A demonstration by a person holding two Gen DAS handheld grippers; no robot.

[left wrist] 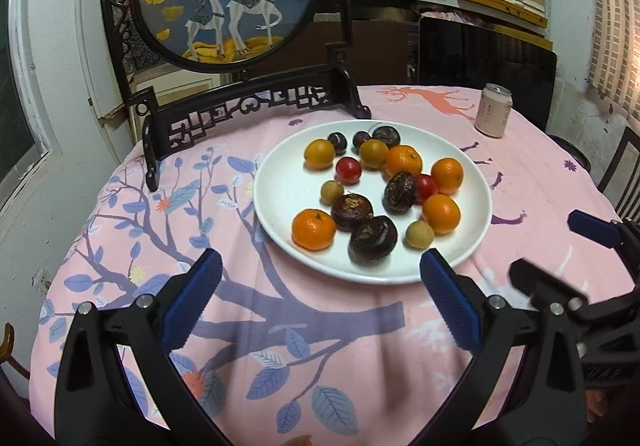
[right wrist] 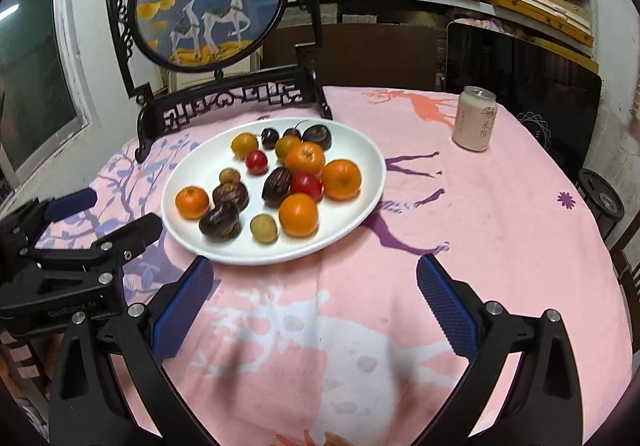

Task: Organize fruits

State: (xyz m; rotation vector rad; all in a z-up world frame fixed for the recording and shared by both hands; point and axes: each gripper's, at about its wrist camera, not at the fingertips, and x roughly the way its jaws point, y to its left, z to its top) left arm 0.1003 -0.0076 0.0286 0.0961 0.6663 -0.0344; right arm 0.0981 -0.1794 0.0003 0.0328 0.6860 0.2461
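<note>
Both my left gripper (left wrist: 320, 278) and right gripper (right wrist: 314, 282) hang with jaws wide apart and nothing in them, short of the plate (left wrist: 280, 198) at twelve o'clock on the worktop (right wrist: 480, 246), where all the fruit lies mixed. The fruits are round and crowded: closing on an orange (left wrist: 313, 229) at the plate's seven o'clock could nudge the dark fruit (left wrist: 373, 240) touching it and roll it off the rim. Reaching far risks tipping the can (right wrist: 475, 118) at two o'clock.
</note>
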